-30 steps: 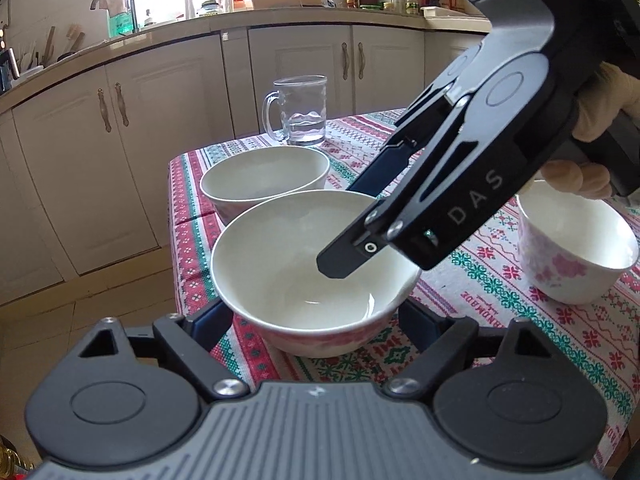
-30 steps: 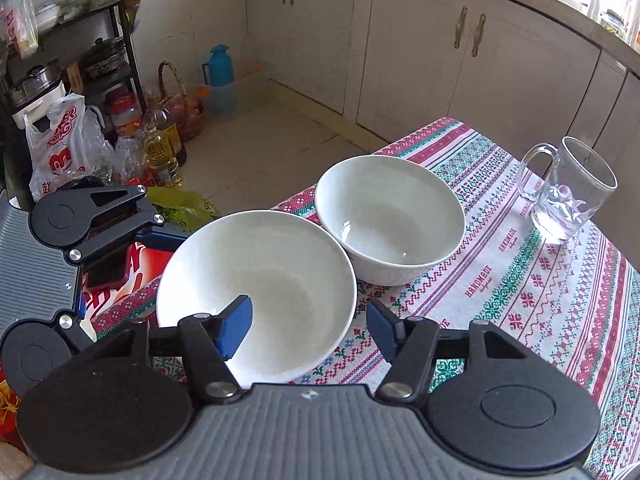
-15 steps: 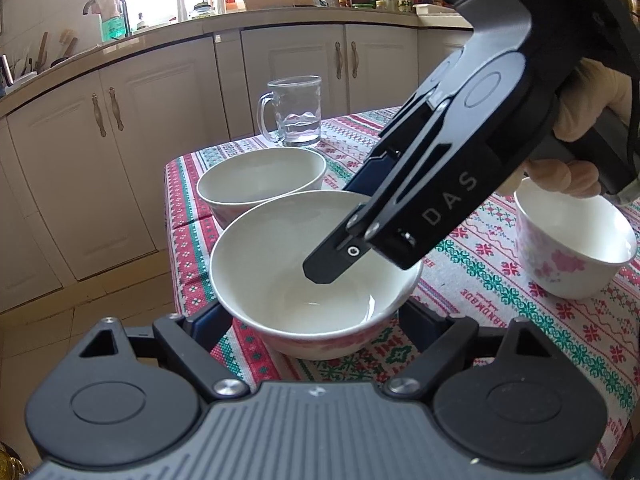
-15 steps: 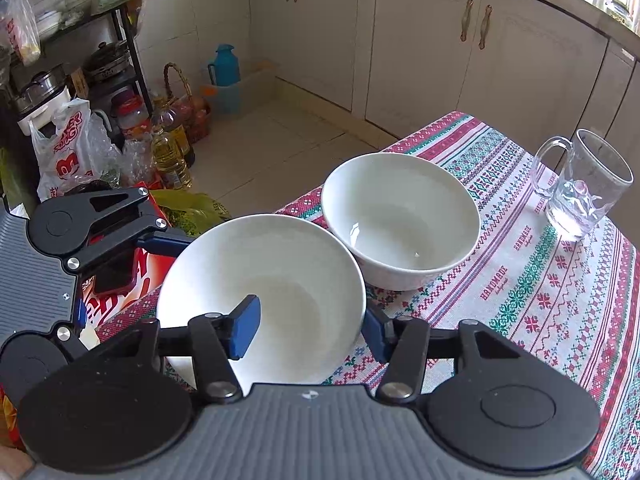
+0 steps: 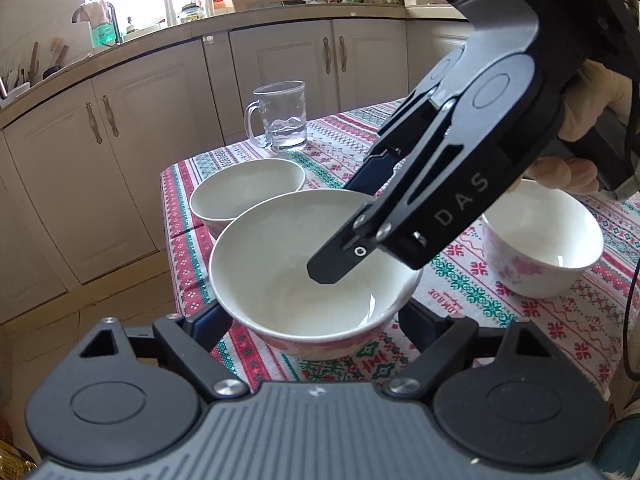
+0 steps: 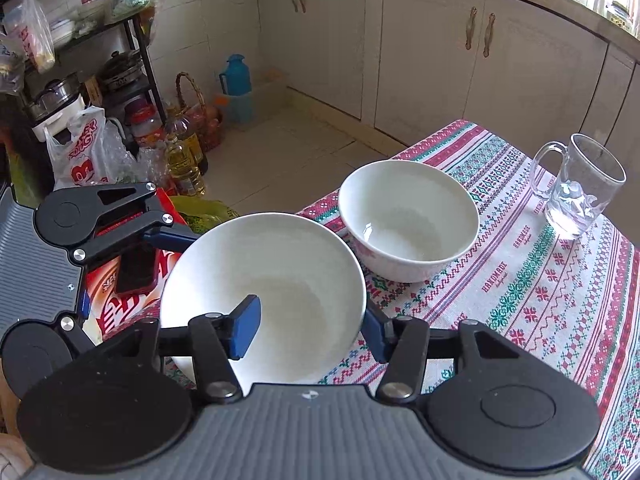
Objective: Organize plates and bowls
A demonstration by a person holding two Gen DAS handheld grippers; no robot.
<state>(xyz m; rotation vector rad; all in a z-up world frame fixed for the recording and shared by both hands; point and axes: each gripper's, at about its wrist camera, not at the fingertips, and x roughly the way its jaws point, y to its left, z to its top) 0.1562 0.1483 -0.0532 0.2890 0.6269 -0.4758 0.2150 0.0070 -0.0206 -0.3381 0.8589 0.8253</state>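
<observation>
Lifted near bowl [image 5: 280, 280] (rim tilted), both grippers clamping it

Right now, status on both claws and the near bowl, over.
Left claw clamped across near bowl. Right claw shut on its rim, one finger inside. Far bowl close behind, glass mug beyond.

"DAS": right gripper [image 5: 344, 258] (side plate) | "HANDMADE": tablecloth [image 6: 494, 276]
</observation>
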